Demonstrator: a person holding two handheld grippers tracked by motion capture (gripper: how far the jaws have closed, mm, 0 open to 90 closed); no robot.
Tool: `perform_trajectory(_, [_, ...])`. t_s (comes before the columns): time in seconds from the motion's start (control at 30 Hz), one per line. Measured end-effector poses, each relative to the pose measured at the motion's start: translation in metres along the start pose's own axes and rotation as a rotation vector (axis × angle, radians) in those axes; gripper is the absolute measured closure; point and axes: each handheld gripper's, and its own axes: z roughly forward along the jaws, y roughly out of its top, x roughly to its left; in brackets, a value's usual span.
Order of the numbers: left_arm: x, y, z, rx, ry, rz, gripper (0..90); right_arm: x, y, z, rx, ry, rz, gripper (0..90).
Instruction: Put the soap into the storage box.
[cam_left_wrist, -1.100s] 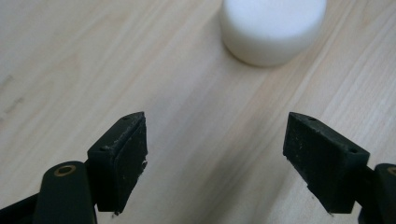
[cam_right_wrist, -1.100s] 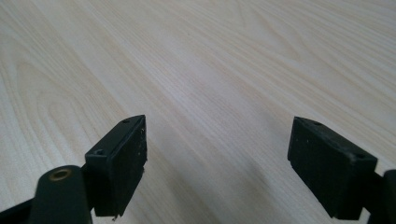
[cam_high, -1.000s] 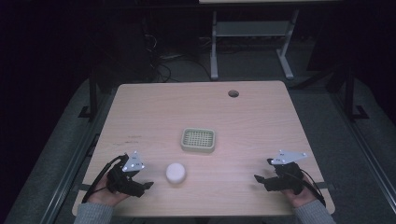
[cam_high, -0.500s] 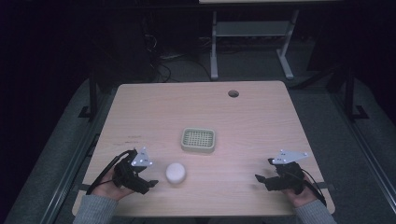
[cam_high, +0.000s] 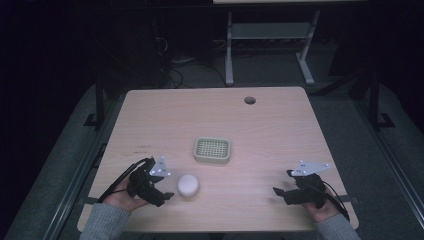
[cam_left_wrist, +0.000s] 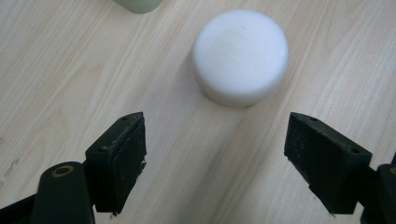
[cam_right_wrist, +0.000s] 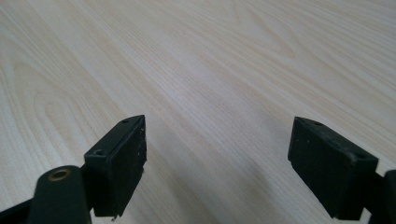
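a lab or test room set up for recording, not a home. a plain light-wood table with a round cable hole stands alone under a fixed overhead camera, on grey floor covering, with the surroundings left dark. behind it a second desk shows its pale metal legs and crossbar, and loose cables lie tangled on the floor. a person's hands hold instrumented grippers, each with a trailing cable and a grey marker plate.
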Motion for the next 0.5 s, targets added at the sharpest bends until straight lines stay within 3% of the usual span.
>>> perform_trajectory(0.5, [-0.001, 0.014, 0.007, 0.029, -0.032, 0.027, 20.3, 0.001, 0.000, 0.001, -0.001, 0.003, -0.008, 18.8])
